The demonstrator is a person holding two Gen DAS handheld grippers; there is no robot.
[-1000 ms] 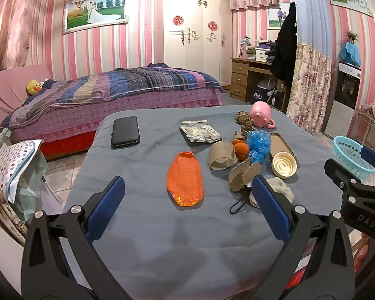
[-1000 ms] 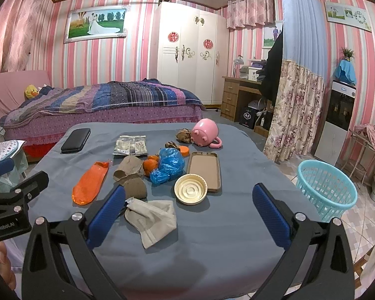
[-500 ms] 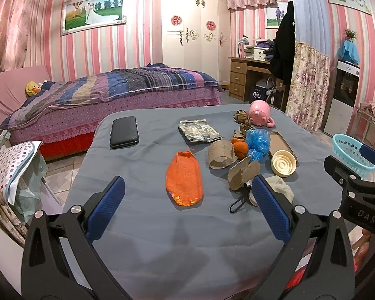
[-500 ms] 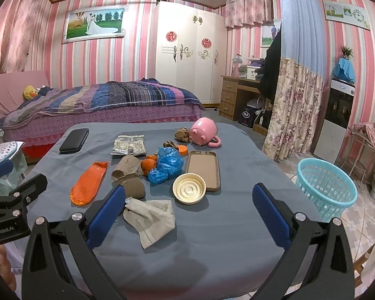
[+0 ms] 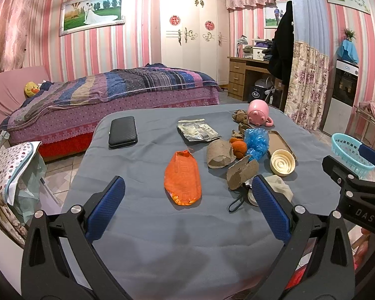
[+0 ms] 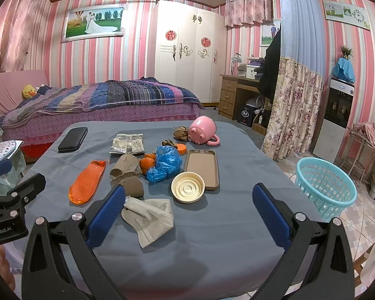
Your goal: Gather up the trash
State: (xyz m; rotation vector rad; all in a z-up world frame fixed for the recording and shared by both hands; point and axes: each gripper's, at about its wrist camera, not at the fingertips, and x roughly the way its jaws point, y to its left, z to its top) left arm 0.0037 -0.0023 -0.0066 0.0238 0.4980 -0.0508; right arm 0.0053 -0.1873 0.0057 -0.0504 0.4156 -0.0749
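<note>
Left tool (image 5: 187, 208): mine, jaws spread wide, nothing between them, hovering over the near edge of the counter (image 5: 142, 227).
Right tool (image 6: 188, 210): mine, likewise wide apart and empty, level with the left one.

Step in hand, as I judge it: the start, choosing a first piece; nothing is gripped yet.

Trash, from the tools outward:
- Orange wrapper (image 5: 183, 177): flat on the counter, just ahead of my left tool, between its fingers in that view.
- Crumpled grey cloth (image 6: 150, 217): just ahead of my right tool, beside its left finger.
- Torn cardboard pieces (image 6: 127, 173): behind the cloth.
- Cream lid (image 6: 188, 187): upside down, touching the phone case (image 6: 202, 168).
- Blue plastic bag (image 6: 166, 163): crumpled, against the orange fruit (image 6: 147, 163).
- Foil packet (image 5: 197, 132): farther back.

Destination: basket (image 6: 325, 187), on the floor off the counter's right side.

Next move, I reckon: lower one tool onto the nearest piece, close, carry it right to the basket.
</note>
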